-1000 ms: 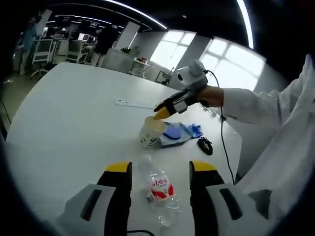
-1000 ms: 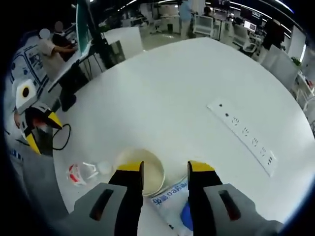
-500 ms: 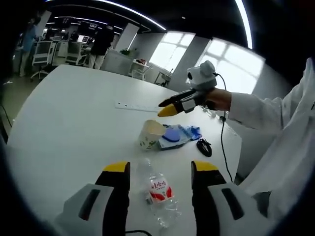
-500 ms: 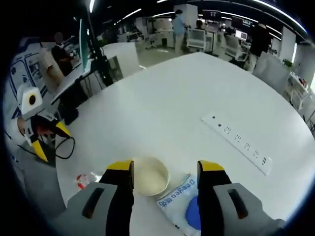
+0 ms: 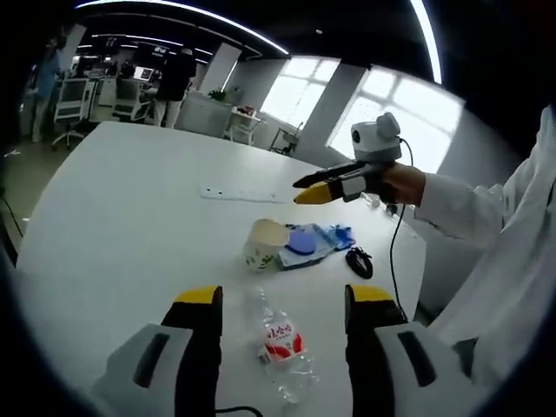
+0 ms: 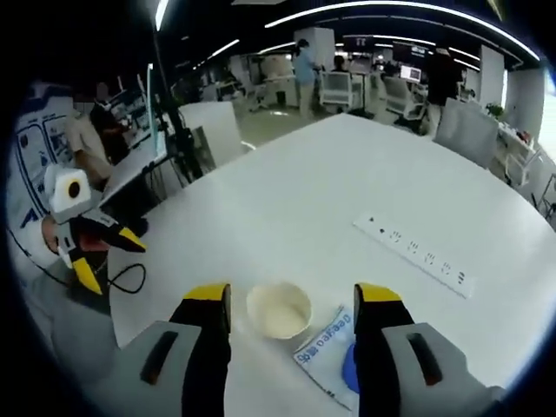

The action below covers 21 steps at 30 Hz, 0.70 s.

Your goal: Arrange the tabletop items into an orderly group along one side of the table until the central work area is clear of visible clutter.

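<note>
In the left gripper view, the left gripper (image 5: 282, 300) is seen with its jaws spread wide and nothing held; a plastic bottle (image 5: 280, 340) with a red label lies on its side on the table (image 5: 122, 226) between them, untouched. Beyond the bottle, a paper cup (image 5: 264, 242) stands upright, with a blue and white packet (image 5: 313, 242) touching its far side and a small black object (image 5: 359, 261) just beside the packet, near the table edge. A white power strip (image 5: 240, 194) lies flat farther out, well apart from the cup. The right gripper (image 5: 314, 191), held by a hand in a white sleeve (image 5: 469, 217), is seen above the packet with its jaws nearly together and empty. In the right gripper view, the right gripper (image 6: 293, 294) is shown above the cup (image 6: 279, 309) and packet (image 6: 326, 350), clear of both. The left gripper (image 6: 109, 252) is seen at the table's left edge, jaws apart. A broad bare surface is shown beyond the cup, bounded by the power strip (image 6: 415, 255).
</note>
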Each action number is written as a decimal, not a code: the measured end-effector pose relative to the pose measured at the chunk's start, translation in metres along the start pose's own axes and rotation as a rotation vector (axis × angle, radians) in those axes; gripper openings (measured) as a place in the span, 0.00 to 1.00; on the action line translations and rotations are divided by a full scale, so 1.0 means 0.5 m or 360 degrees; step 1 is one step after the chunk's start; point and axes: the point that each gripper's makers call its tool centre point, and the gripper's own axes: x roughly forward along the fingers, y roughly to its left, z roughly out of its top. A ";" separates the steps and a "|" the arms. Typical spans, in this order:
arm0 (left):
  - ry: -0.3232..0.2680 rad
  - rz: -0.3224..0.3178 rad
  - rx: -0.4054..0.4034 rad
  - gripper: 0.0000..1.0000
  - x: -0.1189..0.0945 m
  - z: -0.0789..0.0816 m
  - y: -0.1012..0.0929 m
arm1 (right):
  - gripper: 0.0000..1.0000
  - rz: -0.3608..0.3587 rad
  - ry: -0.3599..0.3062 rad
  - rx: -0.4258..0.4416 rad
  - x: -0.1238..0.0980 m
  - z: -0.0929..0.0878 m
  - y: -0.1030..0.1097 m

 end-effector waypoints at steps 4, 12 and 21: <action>0.0002 -0.0008 0.0010 0.62 -0.005 0.005 -0.001 | 0.57 -0.0005 -0.0037 0.0034 -0.019 0.001 0.005; 0.0010 -0.0019 0.0023 0.66 -0.014 0.016 -0.006 | 0.57 0.0017 -0.0105 0.0135 -0.051 -0.011 0.029; 0.0038 -0.0037 0.0037 0.69 -0.019 0.015 -0.014 | 0.57 0.0027 -0.0143 0.0276 -0.082 -0.056 0.050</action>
